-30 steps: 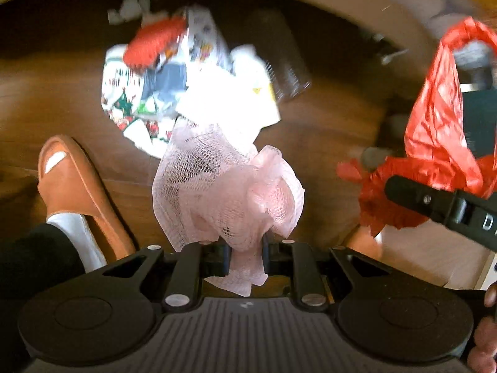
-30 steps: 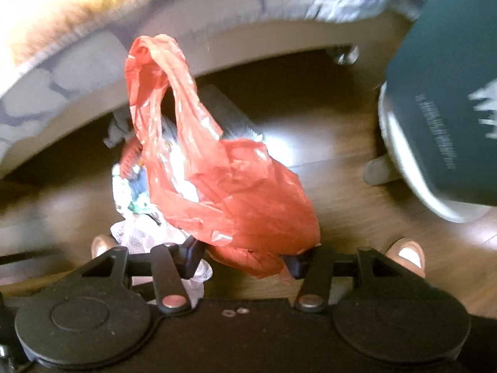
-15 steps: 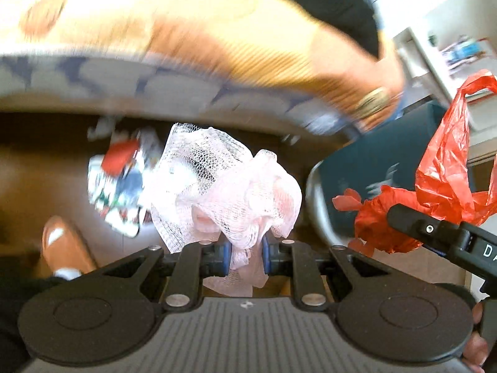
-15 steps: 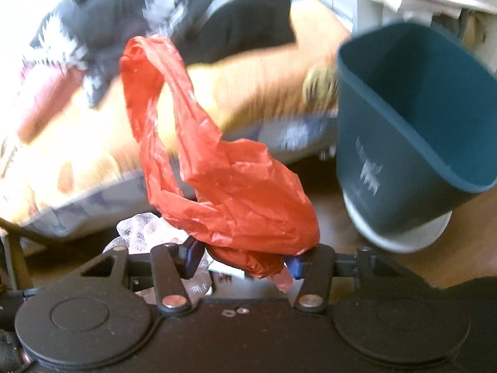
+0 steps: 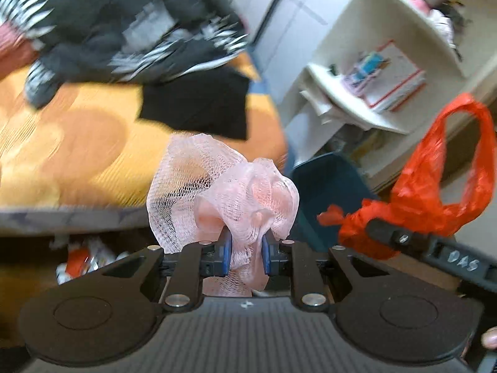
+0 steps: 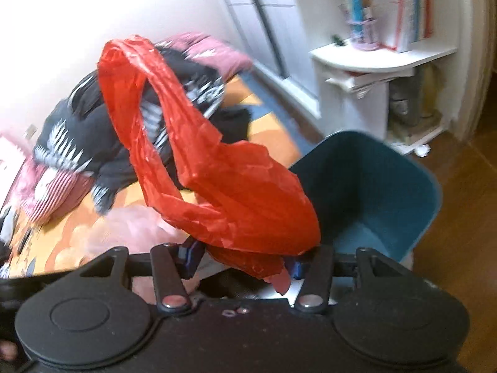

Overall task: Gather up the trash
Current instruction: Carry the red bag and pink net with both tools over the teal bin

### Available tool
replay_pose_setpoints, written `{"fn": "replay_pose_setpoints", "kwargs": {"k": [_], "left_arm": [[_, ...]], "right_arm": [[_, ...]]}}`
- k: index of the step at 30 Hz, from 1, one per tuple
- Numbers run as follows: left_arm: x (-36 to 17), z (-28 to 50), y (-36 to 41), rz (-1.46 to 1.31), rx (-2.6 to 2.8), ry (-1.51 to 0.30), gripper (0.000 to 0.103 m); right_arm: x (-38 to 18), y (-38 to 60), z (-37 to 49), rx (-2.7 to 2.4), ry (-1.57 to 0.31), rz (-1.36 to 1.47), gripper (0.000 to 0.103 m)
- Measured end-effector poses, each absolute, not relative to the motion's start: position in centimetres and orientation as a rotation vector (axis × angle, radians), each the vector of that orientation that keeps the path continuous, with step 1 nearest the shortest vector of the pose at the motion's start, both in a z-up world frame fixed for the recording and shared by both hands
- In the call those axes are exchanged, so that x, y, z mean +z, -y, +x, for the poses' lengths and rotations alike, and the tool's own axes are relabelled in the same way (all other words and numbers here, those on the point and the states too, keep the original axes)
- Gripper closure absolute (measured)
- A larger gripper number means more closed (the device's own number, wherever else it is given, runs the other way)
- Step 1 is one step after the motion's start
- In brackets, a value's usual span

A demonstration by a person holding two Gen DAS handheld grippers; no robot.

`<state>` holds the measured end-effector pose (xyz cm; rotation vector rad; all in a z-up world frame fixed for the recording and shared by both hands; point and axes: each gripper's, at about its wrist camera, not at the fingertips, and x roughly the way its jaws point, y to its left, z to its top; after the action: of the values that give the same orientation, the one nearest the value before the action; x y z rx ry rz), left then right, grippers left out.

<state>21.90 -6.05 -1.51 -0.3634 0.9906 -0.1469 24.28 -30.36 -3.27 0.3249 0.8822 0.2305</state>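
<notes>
Teal bin (image 6: 388, 186) rim just beyond red bag (image 6: 236, 199)

Home bedroom — bed (image 5: 77, 143), strewn clothes (image 5: 130, 28), bookshelf (image 6: 382, 56)

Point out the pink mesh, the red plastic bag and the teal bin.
pink mesh (image 5: 223, 192), left wrist view, bunched middle above the pads.
red plastic bag (image 6: 242, 192), right wrist view, crumpled body.
teal bin (image 6: 372, 186), right wrist view, inner wall.

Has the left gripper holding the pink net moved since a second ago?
Yes. The left gripper, shut on the pink net, has risen: the floor trash that lay just behind the net now sits low, and the bed fills the view.
</notes>
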Motion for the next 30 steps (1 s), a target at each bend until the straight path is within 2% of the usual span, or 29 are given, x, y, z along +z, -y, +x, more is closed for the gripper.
{"fn": "replay_pose_setpoints", "kwargs": {"k": [12,30], "left_arm": [[0.0,28.9,16.3,-0.262,-0.348,-0.969,0.084],[-8.7,35.5,24.0,-0.171,-0.376,-1.166,0.084]], "right_arm": [[-4.1,38.7,25.4,0.053,-0.879,0.33,0.051],[-11.3,40.1,28.5,0.017,-1.041,0.313,0.048]]}}
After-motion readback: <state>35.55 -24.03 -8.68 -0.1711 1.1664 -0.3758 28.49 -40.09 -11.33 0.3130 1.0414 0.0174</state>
